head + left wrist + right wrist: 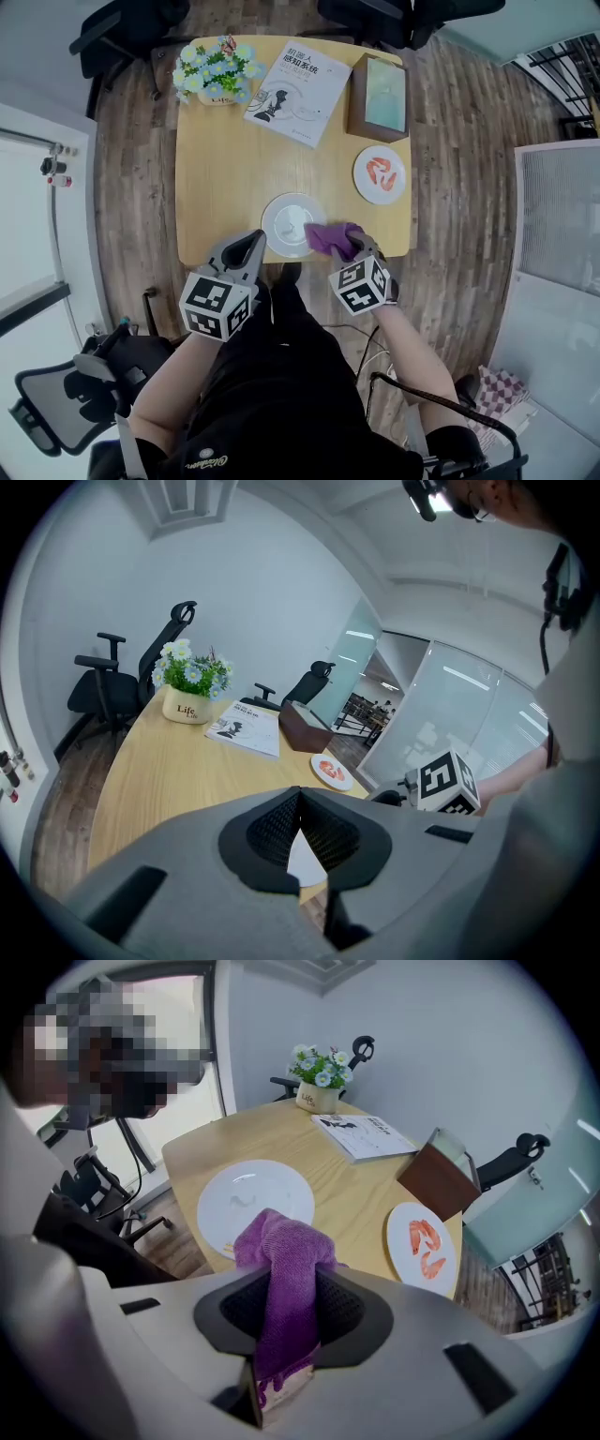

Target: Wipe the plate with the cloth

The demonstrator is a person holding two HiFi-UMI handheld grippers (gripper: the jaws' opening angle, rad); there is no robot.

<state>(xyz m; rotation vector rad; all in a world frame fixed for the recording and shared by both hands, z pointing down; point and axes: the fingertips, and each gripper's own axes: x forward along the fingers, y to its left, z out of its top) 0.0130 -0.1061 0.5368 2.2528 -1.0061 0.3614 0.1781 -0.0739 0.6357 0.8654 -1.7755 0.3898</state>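
Note:
A white plate [286,223] lies near the front edge of the wooden table [225,169]. My right gripper [356,244] is shut on a purple cloth [328,237], which hangs at the plate's right rim. In the right gripper view the cloth [286,1269] bunches up between the jaws of the right gripper [286,1288], just short of the plate [248,1204]. My left gripper [255,240] hovers at the plate's left front rim, shut on nothing. In the left gripper view its tips [300,797] meet, and a sliver of the plate [305,860] shows below them.
A second plate with a red shrimp picture [380,174] lies to the right. A brown box [380,97], a book [297,80] and a flower pot [216,75] stand along the far side. Office chairs [122,33] stand around the table, and the person's legs sit below its front edge.

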